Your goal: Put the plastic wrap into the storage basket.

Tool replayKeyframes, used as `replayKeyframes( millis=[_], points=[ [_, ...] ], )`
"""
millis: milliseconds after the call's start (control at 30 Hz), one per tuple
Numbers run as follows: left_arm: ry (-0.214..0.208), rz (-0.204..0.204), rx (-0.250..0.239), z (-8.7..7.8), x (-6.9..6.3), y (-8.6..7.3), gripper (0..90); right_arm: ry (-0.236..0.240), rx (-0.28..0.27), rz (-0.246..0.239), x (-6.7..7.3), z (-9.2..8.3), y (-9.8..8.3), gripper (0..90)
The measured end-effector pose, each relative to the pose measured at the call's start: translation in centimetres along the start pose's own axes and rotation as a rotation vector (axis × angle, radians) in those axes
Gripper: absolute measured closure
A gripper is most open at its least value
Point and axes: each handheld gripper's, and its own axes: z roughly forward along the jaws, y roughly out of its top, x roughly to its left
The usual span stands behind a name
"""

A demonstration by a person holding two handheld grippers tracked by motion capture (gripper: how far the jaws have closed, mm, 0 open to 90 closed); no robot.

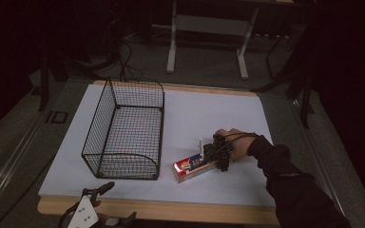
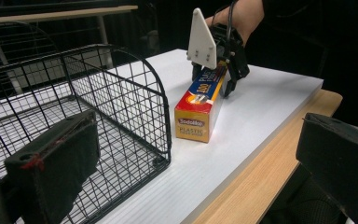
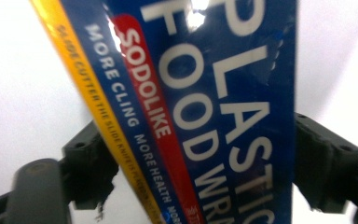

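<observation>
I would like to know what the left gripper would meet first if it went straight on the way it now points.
Probably the wire basket: in the left gripper view its near end wall stands just ahead of the left gripper, left of centre. The plastic wrap box lies farther on, with the right gripper over it. Depth is uncertain.

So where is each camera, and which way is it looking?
High view: above the table's near side, looking forward and down at the wire basket, plastic wrap box, both hands and a sleeve.
Left gripper view: on the left claw, looking across the basket corner at the box; its own open jaws show.
Right gripper view: on the right claw, looking at the box lettering, jaws at its sides.
All three share the box.
</observation>
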Motion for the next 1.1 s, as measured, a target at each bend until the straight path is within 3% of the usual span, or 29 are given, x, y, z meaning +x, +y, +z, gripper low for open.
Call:
replayKeyframes(
  millis=[200, 333, 500, 600, 700, 900, 933, 967, 1100],
  points=[
    [0.006, -0.008, 0.0, 0.0, 0.1, 0.0, 0.1, 0.054, 0.016, -0.002, -0.4, 0.4, 0.3, 26.1],
    [0.005, -0.007, 0.001, 0.0, 0.1, 0.0, 0.1, 0.061, 0.036, -0.035, -0.4, -0.1, 0.3, 32.8],
    [0.004, -0.005, 0.002, 0.0, 0.1, 0.0, 0.1, 0.051, 0.051, -0.062, 0.4, -0.6, 0.2, 35.9],
    [0.004, -0.006, 0.001, 0.0, 0.1, 0.0, 0.1, 0.083, 0.034, -0.044, 0.8, -1.0, 0.1, 37.1],
    [0.004, -0.005, 0.002, 0.1, 0.1, 0.0, 0.1, 0.088, 0.0, -0.001, 1.0, -1.8, -0.3, 37.7],
    [0.003, -0.003, 0.001, 0.1, 0.1, 0.0, 0.1, 0.095, -0.054, 0.168, 0.3, -3.4, -1.3, 38.5],
    [0.003, -0.003, 0.001, 0.1, 0.1, 0.0, 0.1, 0.095, -0.054, 0.168, 0.3, -3.4, -1.3, 38.5],
    [0.002, -0.002, 0.0, 0.1, 0.1, 0.0, 0.1, 0.101, -0.062, 0.23, 0.0, -3.8, -1.5, 38.6],
    [0.0, 0.0, 0.0, 0.1, 0.1, 0.0, 0.1, 0.107, -0.071, 0.343, -0.3, -4.6, -1.9, 38.9]
  ],
)
